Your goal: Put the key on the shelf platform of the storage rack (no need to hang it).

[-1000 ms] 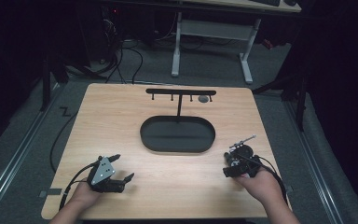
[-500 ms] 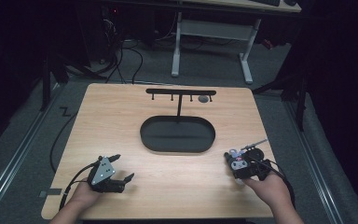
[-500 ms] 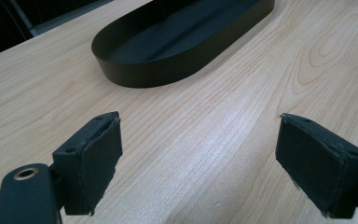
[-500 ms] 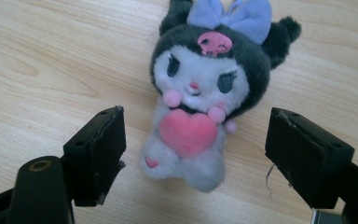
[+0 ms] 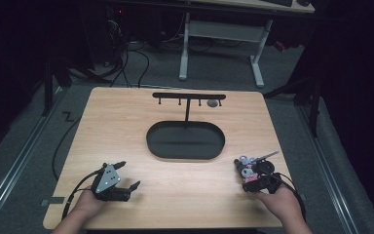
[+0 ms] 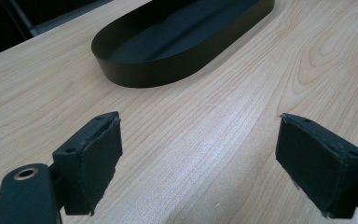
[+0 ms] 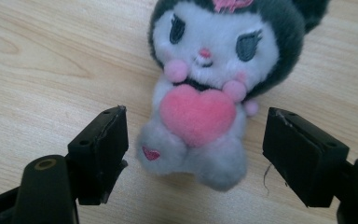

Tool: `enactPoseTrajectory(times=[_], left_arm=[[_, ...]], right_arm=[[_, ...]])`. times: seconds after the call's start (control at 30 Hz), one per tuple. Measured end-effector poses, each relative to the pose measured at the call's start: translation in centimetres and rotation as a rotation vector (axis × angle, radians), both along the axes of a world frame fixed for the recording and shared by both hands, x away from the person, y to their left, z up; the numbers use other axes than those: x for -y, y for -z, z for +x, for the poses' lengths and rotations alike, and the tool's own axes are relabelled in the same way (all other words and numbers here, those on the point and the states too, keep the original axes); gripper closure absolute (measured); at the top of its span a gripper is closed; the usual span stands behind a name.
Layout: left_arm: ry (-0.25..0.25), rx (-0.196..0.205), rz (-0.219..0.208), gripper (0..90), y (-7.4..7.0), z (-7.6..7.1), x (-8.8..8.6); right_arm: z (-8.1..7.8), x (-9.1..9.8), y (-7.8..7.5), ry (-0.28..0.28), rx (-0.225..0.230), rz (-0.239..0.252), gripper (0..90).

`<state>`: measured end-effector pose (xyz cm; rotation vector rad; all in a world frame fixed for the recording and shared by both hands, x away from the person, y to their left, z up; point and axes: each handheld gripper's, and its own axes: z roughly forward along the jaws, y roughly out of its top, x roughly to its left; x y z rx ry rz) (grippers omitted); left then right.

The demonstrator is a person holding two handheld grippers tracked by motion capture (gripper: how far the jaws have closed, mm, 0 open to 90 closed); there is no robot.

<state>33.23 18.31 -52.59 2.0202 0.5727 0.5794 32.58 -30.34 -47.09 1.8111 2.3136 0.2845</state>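
Lying flat on the table (image 5: 126, 122) near its right front corner, the plush toy (image 7: 205, 88) now sits between the pads of the right gripper (image 7: 193, 154), which has come down and back toward the person and whose jaws have just been closing a little, though neither pad presses on it yet. The left gripper (image 6: 200, 163) rests wide apart and bare before the black oval tray (image 6: 168, 51). I judge the toy is either just set down or about to be picked up for the hook stand (image 5: 189, 97).

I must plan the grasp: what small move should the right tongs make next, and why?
Probably close on the plush. It lies on the table between the open right tongs, whose pads stand beside its legs without pressing them.
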Motion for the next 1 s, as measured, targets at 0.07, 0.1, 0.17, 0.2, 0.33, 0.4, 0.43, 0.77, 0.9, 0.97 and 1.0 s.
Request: enactPoseTrajectory(times=[0.07, 0.1, 0.17, 0.2, 0.33, 0.4, 0.43, 0.77, 0.9, 0.97, 1.0], left_arm=[[0.0, 0.0, 0.0, 15.4, 0.0, 0.0, 0.0], [0.0, 0.0, 0.0, 15.4, 0.0, 0.0, 0.0], [0.001, 0.001, 0.001, 15.4, 0.0, 0.0, 0.0], [0.002, 0.002, 0.001, 15.4, 0.0, 0.0, 0.0], [0.001, 0.001, 0.0, 15.4, 0.0, 0.0, 0.0], [0.002, 0.001, 0.001, 15.4, 0.0, 0.0, 0.0], [0.001, 0.001, 0.001, 15.4, 0.0, 0.0, 0.0], [0.0, 0.004, 0.0, 15.4, 0.0, 0.0, 0.0], [0.0, 0.001, 0.0, 15.4, 0.0, 0.0, 0.0], [0.0, 0.002, 0.001, 15.4, 0.0, 0.0, 0.0], [0.0, 0.002, 0.001, 15.4, 0.0, 0.0, 0.0]], right_arm=[[0.0, -0.1, 0.3, 0.002, -0.004, 0.001, 23.8], [0.0, -0.1, 0.3, 0.002, -0.009, 0.0, 24.0], [0.0, -0.2, 0.6, 0.008, -0.011, -0.001, 25.0], [0.0, -0.1, 0.7, 0.007, -0.014, 0.001, 25.4], [-0.1, -0.1, 1.1, -0.006, -0.022, -0.009, 29.5], [-0.2, 0.0, 1.2, -0.002, -0.015, -0.01, 32.5], [-0.2, 0.0, 1.2, 0.0, -0.011, -0.008, 33.9], [-0.3, 0.4, 1.4, 0.006, 0.004, 0.008, 39.9], [-0.3, 0.4, 1.4, 0.004, 0.004, -0.001, 43.4], [-0.3, 0.4, 1.3, 0.004, 0.003, -0.008, 45.0], [-0.3, 0.3, 1.3, 0.005, -0.001, -0.01, 45.6]])
